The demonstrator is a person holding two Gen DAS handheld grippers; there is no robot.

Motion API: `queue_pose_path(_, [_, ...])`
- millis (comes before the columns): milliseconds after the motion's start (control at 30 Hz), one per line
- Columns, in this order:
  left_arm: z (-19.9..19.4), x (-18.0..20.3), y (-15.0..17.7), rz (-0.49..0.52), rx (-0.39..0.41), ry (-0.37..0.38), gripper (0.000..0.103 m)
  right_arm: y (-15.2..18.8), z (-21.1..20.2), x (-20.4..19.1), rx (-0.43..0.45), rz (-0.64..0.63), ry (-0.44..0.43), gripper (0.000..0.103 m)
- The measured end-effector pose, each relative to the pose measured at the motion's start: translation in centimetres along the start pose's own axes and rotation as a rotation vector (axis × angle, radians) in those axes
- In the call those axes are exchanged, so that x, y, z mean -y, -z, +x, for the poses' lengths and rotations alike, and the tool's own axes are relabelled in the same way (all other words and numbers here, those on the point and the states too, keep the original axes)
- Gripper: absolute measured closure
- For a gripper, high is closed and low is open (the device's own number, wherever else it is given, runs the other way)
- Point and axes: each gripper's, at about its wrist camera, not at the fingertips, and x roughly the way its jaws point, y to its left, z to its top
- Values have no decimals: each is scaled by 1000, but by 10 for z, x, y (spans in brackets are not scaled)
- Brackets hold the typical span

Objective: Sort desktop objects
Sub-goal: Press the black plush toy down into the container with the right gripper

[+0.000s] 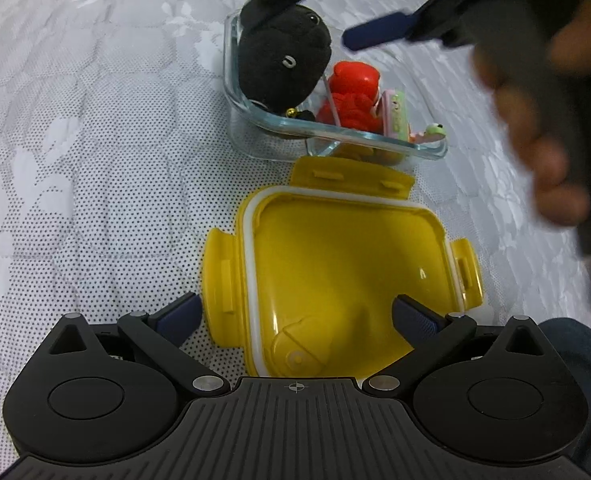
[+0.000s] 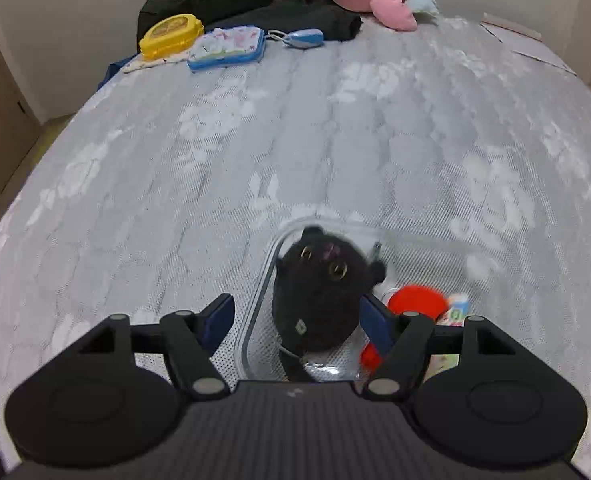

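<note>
The black plush cat [image 2: 319,300], upright in the glass container [image 2: 255,312], is framed between the right gripper [image 2: 295,316]'s 2 parted, untouching jaws.

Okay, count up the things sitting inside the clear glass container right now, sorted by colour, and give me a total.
Glass container contents:
Black: 1, black plush cat
Red: 1, red toy figure
Pink and green: 1, small pastel item
Green: 1, little frog piece at the rim
Total: 4
</note>
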Motion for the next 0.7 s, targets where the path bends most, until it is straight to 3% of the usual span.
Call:
queue_pose_path(100, [0, -1, 0, -2, 1, -5, 0, 0, 20, -4, 27, -9, 66, 38])
queue_pose_path(167, [1, -2, 0, -4, 0, -2, 0, -4, 27, -1, 35, -7, 75, 46])
queue_pose_path(267, [1, -1, 0, 3, 1, 4, 0, -12, 25, 10, -20, -4, 42, 56])
queue_pose_path(533, [3, 1, 1, 17, -5, 7, 0, -32, 14, 43, -212, 165, -88, 57])
queue_pose_path(700, [5, 0, 2, 17, -13, 5, 0, -44, 42, 41, -177, 144, -50, 57])
